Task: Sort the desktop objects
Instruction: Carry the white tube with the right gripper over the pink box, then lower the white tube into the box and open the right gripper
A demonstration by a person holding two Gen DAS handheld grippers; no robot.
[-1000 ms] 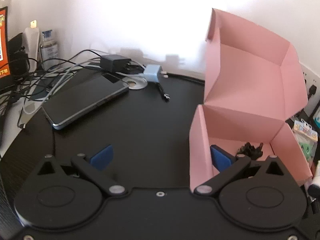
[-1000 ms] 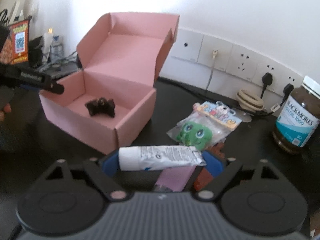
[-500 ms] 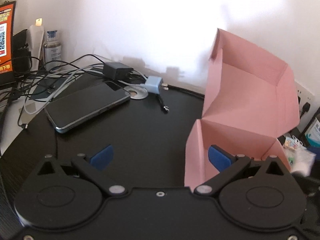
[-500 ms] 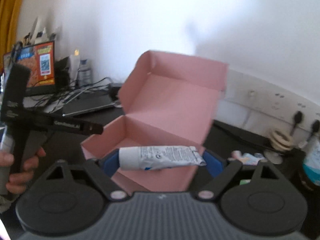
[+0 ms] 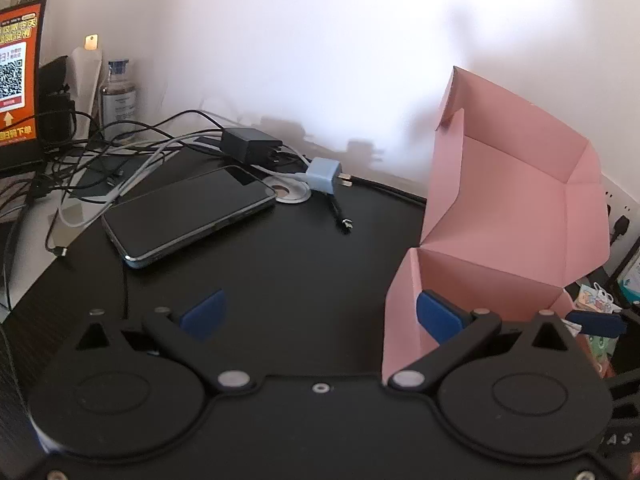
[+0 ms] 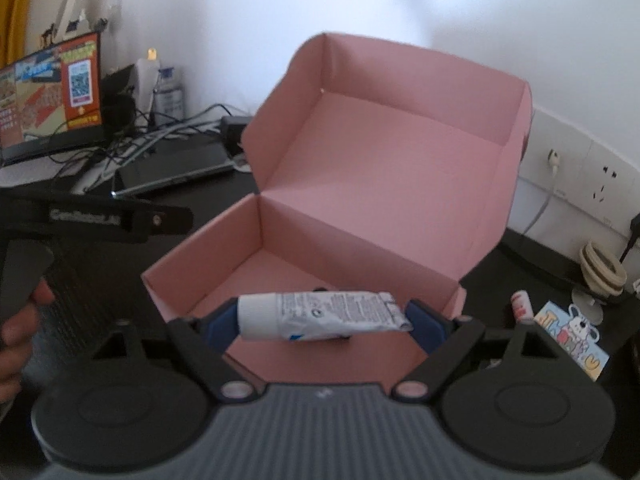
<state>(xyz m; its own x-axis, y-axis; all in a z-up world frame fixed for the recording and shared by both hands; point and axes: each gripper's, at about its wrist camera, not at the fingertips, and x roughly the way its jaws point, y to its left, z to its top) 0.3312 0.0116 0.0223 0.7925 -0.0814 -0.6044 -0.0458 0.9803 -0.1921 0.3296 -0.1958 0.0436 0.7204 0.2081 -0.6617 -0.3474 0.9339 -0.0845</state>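
Right hand-held gripper (image 6: 323, 322) is clamped on a white tube (image 6: 320, 316), lying crosswise (cap end left), above the open pink box (image 6: 384, 184); left hand-held gripper (image 5: 318, 314) gapes wide, holding nothing.

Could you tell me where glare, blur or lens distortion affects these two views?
Left wrist view: the wall is washed out by glare, and the table edge bows from fisheye. Right wrist view: slightly soft throughout, the tube print unreadable.

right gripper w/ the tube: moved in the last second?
Yes. The right gripper, shut on the tube, went from beside the pink box, over the loose items, to above its open front, toward the wall.
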